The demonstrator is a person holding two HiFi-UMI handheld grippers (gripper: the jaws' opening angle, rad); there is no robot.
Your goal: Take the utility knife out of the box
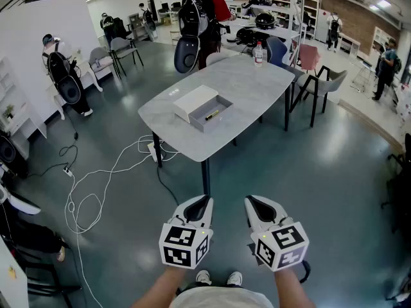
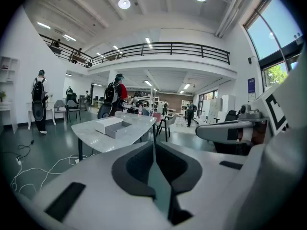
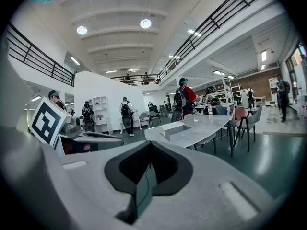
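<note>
An open grey box (image 1: 214, 117) sits on the grey table (image 1: 257, 82) several steps ahead, with its white lid (image 1: 194, 101) lying against its left side. The utility knife (image 1: 212, 114), dark with yellow, lies inside the box. My left gripper (image 1: 200, 202) and right gripper (image 1: 256, 202) hover side by side near my body, well short of the table. Both are shut with nothing between the jaws. From the left gripper (image 2: 154, 150) the box (image 2: 121, 129) shows far off. It is just as far from the right gripper (image 3: 149, 166), where the box (image 3: 176, 130) lies ahead to the right.
A water bottle (image 1: 258, 53) stands at the table's far end. A person with a backpack (image 1: 200, 18) stands behind the table, another person (image 1: 61, 69) at the left. Chairs (image 1: 321, 82) flank the right side. White cables (image 1: 96, 185) trail over the floor left of the table.
</note>
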